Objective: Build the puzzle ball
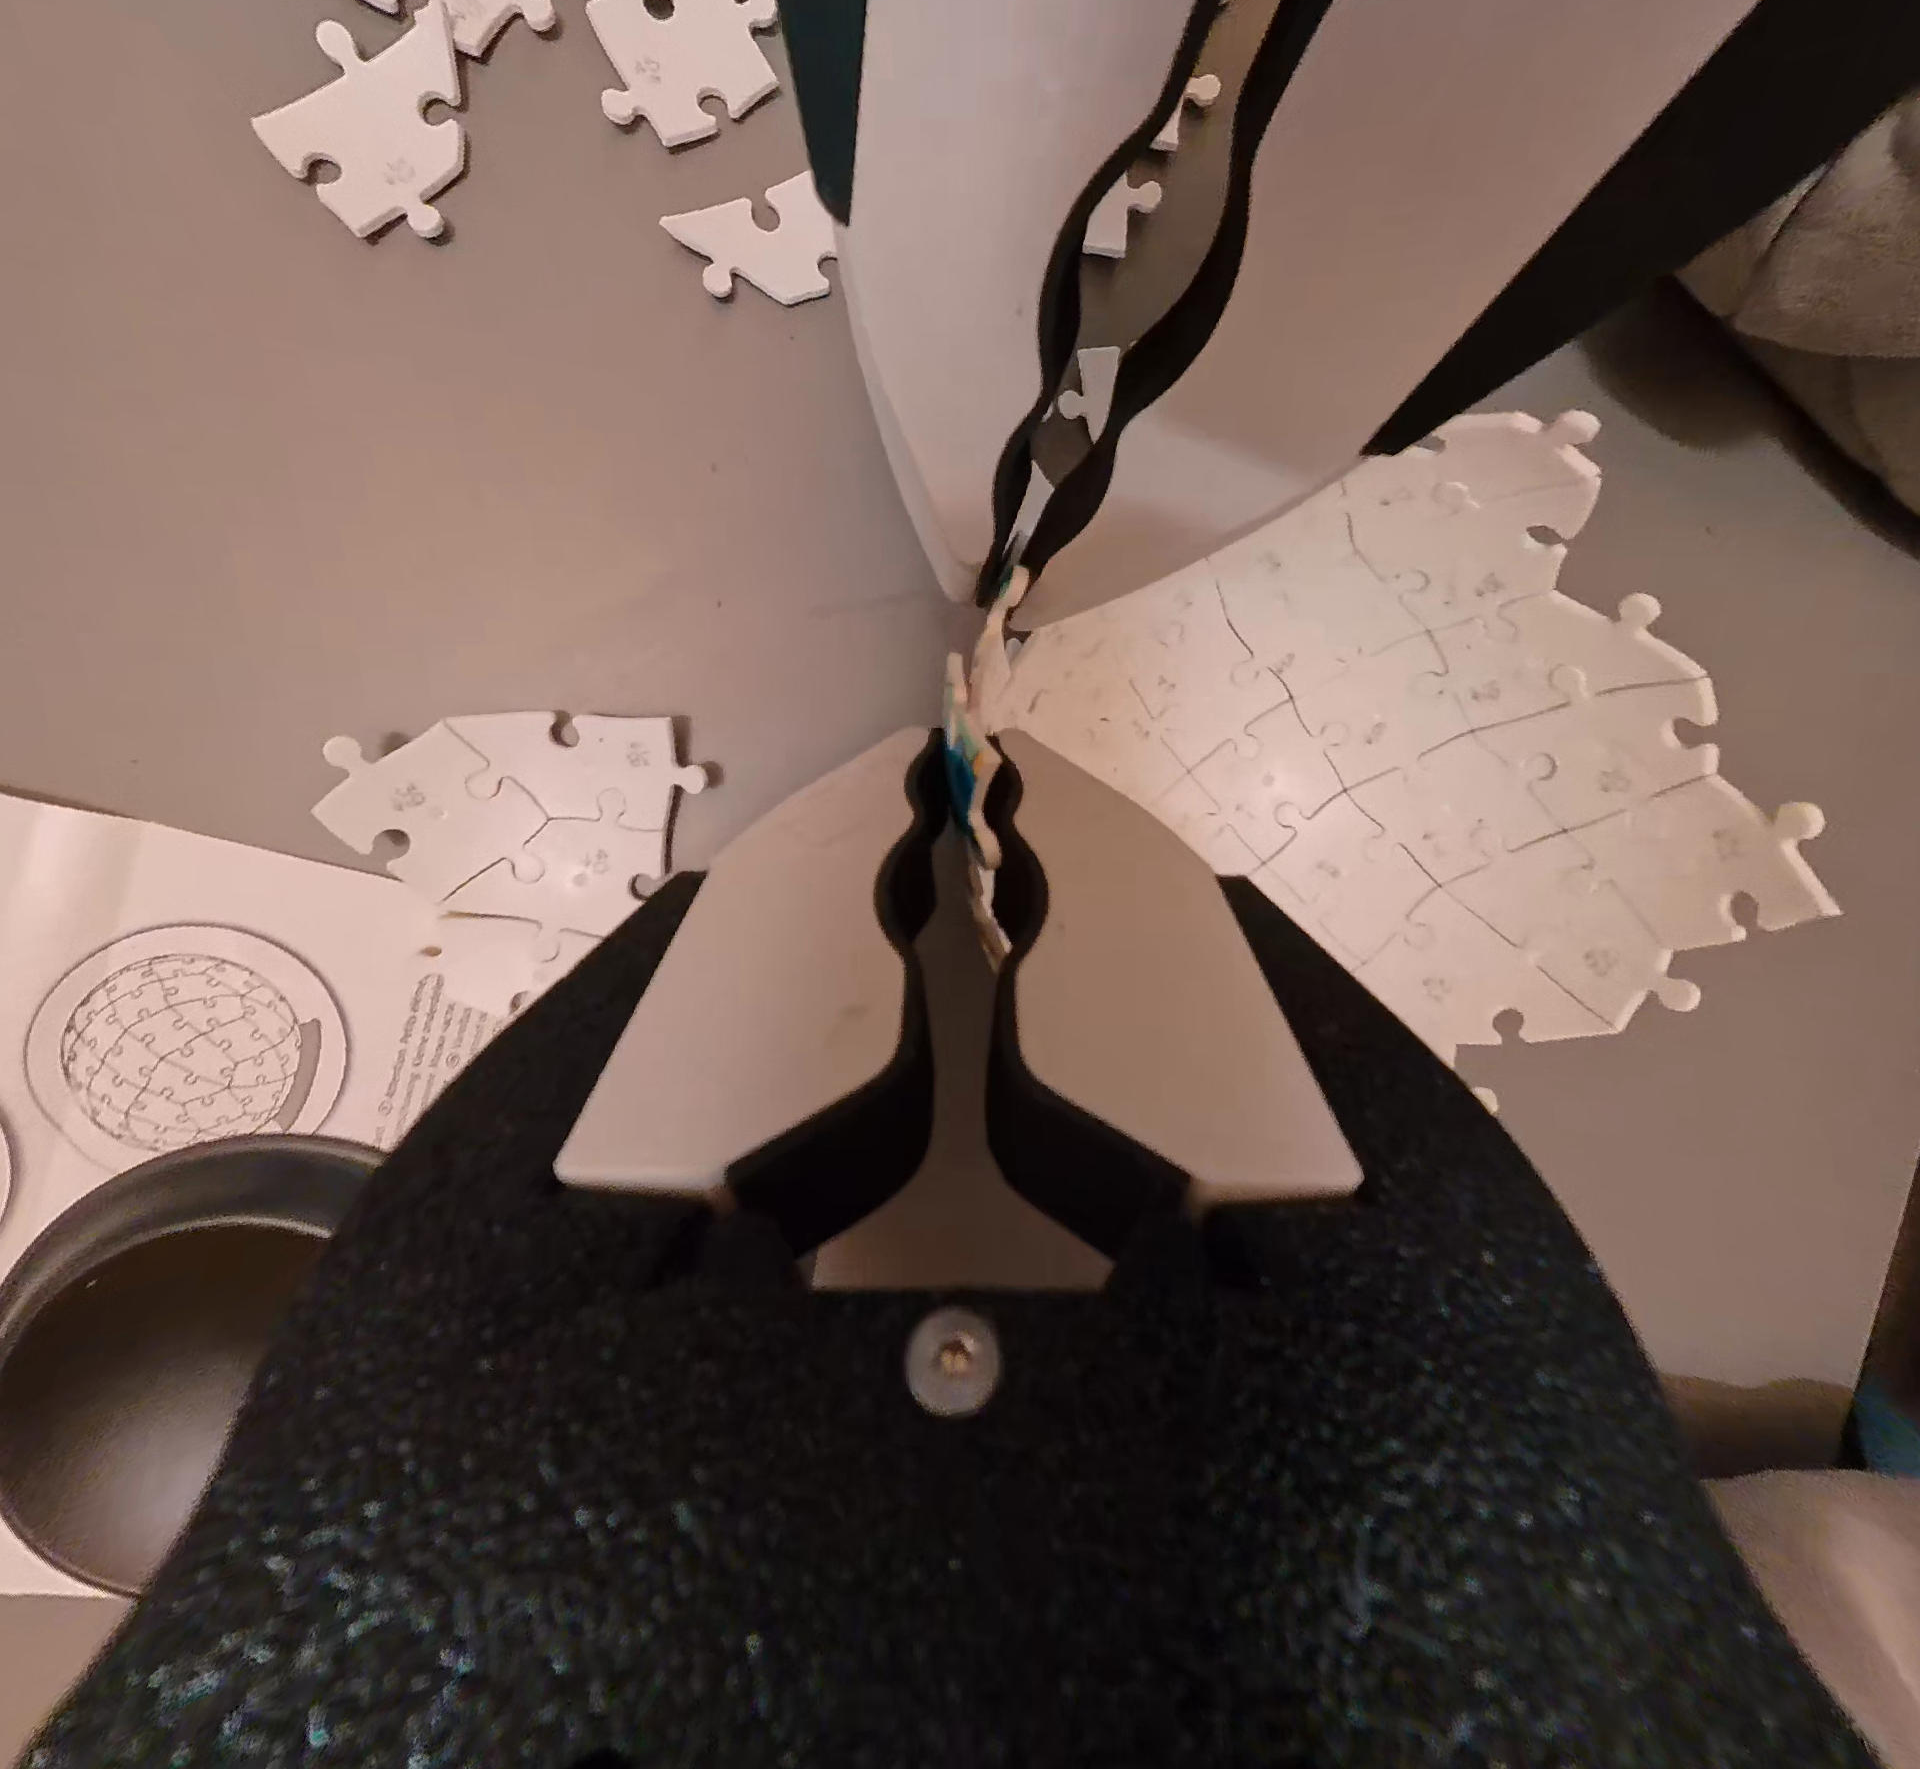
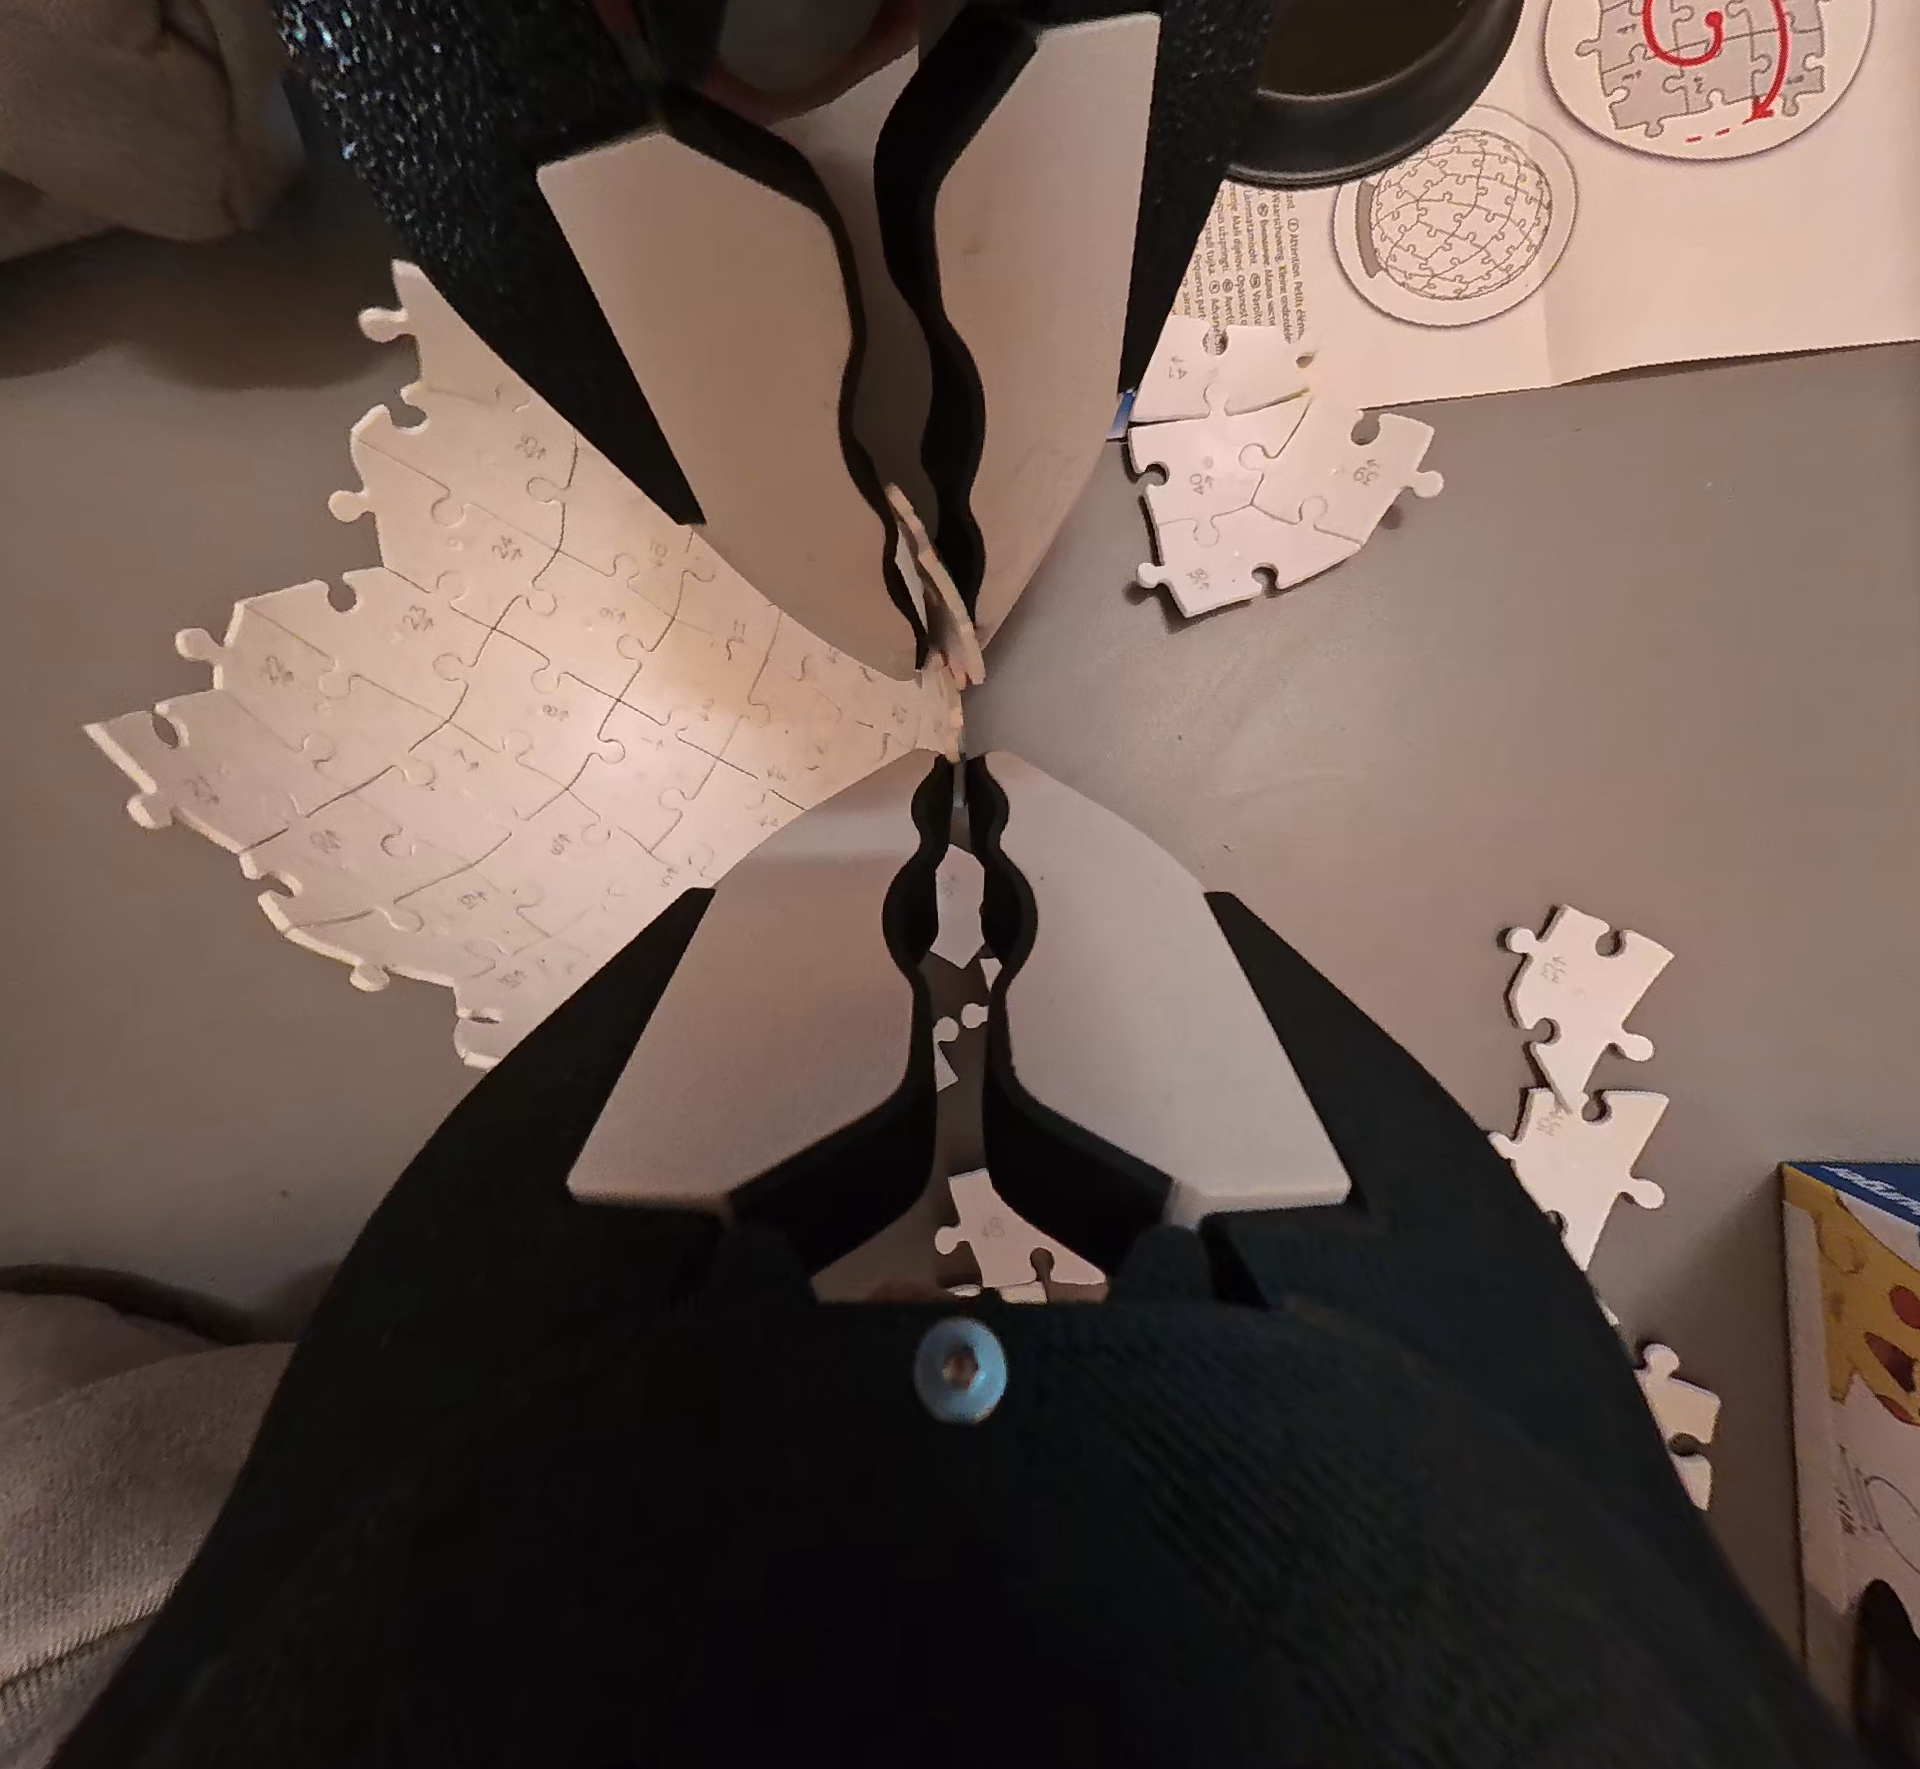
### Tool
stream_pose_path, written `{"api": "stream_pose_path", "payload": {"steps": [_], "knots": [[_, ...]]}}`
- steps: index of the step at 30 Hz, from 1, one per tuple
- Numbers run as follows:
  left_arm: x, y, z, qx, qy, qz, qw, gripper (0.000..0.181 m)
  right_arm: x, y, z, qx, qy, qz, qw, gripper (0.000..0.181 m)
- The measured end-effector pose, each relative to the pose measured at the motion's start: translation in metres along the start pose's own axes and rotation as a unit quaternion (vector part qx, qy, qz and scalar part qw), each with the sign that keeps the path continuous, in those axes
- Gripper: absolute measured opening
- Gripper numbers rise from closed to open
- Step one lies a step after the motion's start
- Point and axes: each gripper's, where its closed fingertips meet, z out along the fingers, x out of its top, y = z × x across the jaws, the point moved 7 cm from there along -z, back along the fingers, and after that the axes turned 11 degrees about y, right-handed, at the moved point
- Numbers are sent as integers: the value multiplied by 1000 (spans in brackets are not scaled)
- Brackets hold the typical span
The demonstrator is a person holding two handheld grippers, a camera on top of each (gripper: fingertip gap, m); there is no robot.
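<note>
White curved puzzle shell (image 1: 1455, 763) — both claws, left (image 1: 971, 784) and right (image 2: 961, 784), pinch its edge, nearly closed.

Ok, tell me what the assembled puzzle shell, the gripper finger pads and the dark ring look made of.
Assembled puzzle shell: looks like rigid plastic, matte white inside; it holds a curve and the piece edges look thick.
Left gripper's finger pads: probably soft black rubber, matte, with wavy moulded gripping faces.
Dark ring: seemingly smooth plastic or metal, slightly glossy grey; cannot tell which.
</note>
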Motion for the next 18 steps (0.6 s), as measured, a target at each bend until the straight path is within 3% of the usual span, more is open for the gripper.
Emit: {"api": "stream_pose_path", "payload": {"steps": [18], "knots": [[1, -2, 0, 8, 12, -7, 1000, 5, -1, 3, -2, -9, 12, -7, 1000, 3]]}}
